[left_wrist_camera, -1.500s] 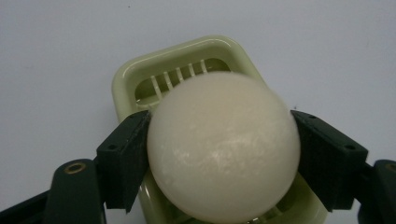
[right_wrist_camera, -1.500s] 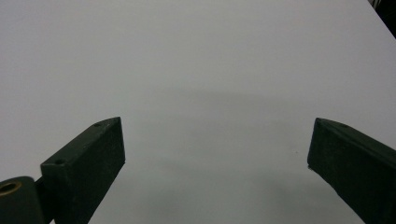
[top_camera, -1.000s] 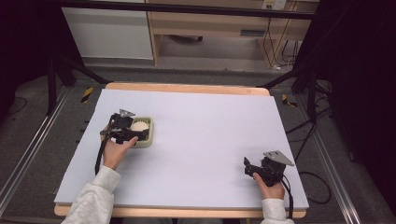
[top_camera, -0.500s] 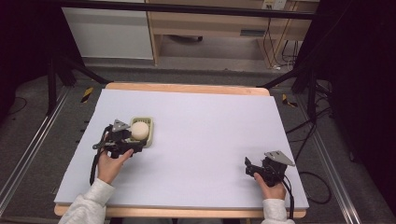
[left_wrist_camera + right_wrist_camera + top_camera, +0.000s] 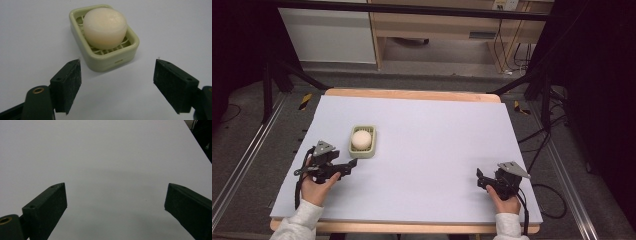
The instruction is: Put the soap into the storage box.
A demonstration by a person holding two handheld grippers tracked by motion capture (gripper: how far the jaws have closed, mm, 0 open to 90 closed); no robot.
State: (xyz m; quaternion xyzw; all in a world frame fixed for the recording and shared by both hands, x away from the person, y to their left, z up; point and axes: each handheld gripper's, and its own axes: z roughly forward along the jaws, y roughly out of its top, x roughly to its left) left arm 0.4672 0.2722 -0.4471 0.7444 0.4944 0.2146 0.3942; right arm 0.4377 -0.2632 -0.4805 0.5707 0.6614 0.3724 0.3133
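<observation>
Round soap bar [image 5: 104, 27] sits in green soap dish [image 5: 363, 141], left-centre of the white table [image 5: 437, 150]. Left gripper [image 5: 343, 169] just beside the dish, jaws spread wide, nothing between them. Right gripper [image 5: 480, 181] near front-right edge, jaws spread, bare tabletop ahead.

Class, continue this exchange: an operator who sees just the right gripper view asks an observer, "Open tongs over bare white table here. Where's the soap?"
Observer: The soap sits in a green dish on the table's left half.
Operator: Do the left tongs hold it?
Observer: No, the left tongs are open, just short of the dish.
Operator: And my right tongs?
Observer: The right tongs are near the front right corner, far from the dish.
</observation>
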